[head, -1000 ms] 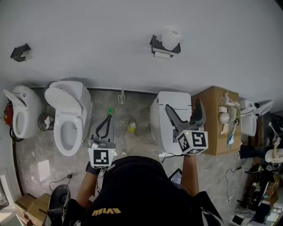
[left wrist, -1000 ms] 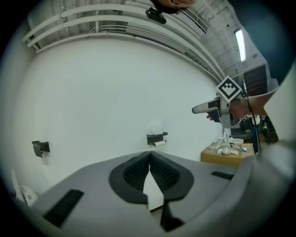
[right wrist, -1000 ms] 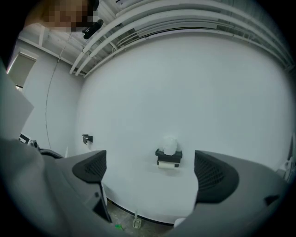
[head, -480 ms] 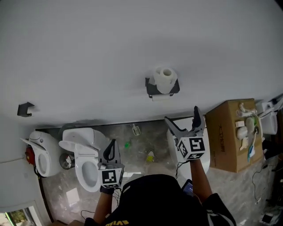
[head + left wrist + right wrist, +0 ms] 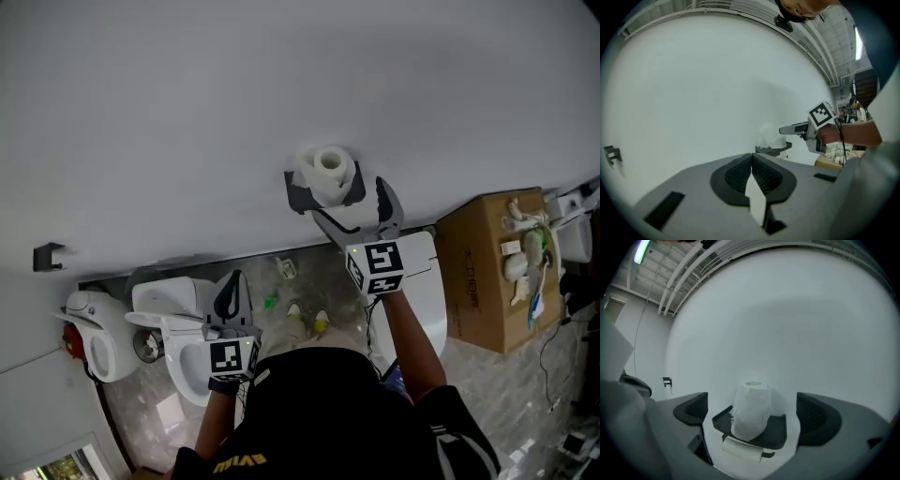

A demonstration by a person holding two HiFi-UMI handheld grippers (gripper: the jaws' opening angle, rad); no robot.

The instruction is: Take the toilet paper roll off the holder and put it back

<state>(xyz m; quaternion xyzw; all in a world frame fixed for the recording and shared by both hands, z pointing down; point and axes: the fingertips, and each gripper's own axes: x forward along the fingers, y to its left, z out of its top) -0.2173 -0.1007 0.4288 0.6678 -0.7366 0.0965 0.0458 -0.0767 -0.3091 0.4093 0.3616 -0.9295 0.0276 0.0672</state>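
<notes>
White crinkled toilet paper roll (image 5: pixel 750 411) upright on black holder (image 5: pixel 777 430) | just ahead, between spread jaws of right gripper (image 5: pixel 353 202) | left gripper (image 5: pixel 751 161) pinched together, empty

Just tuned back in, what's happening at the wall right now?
A person holds a gripper in each hand. The right gripper is open, raised toward the toilet paper roll standing upright on the black wall holder; the roll is framed between its fingers, not yet gripped. The left gripper is shut and empty, held lower.
</notes>
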